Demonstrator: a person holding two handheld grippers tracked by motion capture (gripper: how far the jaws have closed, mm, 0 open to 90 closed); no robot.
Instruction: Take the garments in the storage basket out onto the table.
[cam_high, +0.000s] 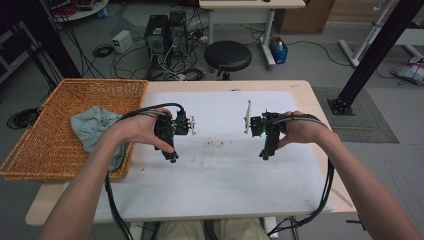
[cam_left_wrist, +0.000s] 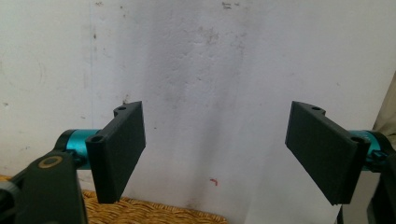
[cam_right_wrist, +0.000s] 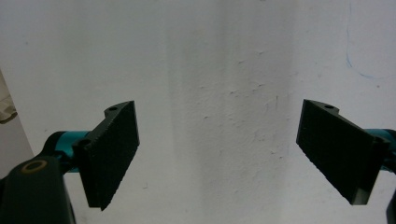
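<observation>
Beside the basket (cam_high: 60, 125), a half-hidden, possibly grey cloth (cam_high: 92, 125) drapes.

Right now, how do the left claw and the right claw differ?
The left claw sits near the basket and the grey cloth; the right claw sits out over the white sheet, away from both. The left gripper view catches wicker at its lower edge, while the right gripper view shows bare white sheet ahead. Both stand open, empty and pointed down at the sheet.
</observation>
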